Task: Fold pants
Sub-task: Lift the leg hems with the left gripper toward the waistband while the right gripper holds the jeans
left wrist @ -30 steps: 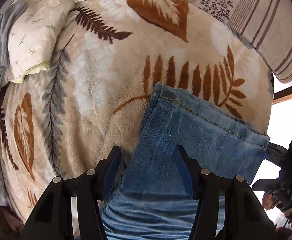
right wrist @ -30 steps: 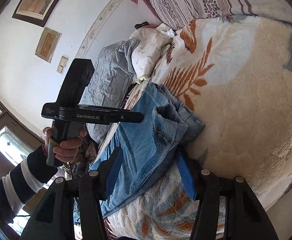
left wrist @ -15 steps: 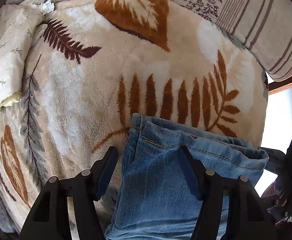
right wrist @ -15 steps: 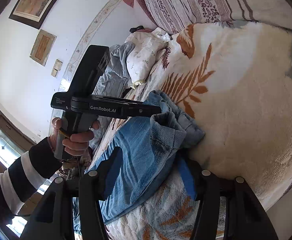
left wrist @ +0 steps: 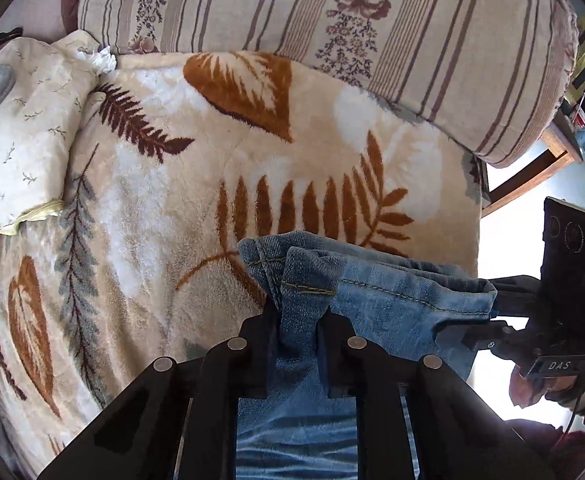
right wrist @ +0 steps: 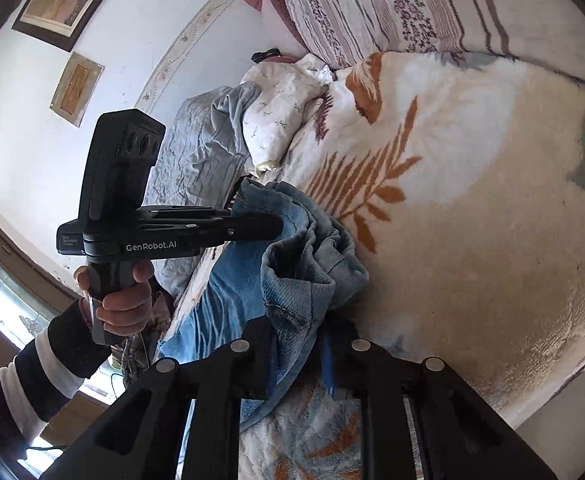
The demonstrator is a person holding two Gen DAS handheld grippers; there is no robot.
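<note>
Blue denim pants (left wrist: 392,300) lie on a cream leaf-patterned blanket (left wrist: 164,184), their hem end lifted and bunched. My left gripper (left wrist: 298,320) is shut on the left corner of the hem. My right gripper (right wrist: 298,332) is shut on the other hem corner (right wrist: 292,292); it also shows at the right edge of the left wrist view (left wrist: 492,316). The left gripper shows in the right wrist view (right wrist: 260,224), clamped on the denim, held by a hand in a striped sleeve.
A striped floral bolster (left wrist: 372,36) lies along the far side of the bed. A small white pillow (left wrist: 28,128) and a grey quilt (right wrist: 196,148) sit at the left. The bed edge (left wrist: 476,208) drops off at the right.
Both grippers were open astride the pant legs; now both have shut on the hem corners and the denim is bunched and raised off the blanket.
</note>
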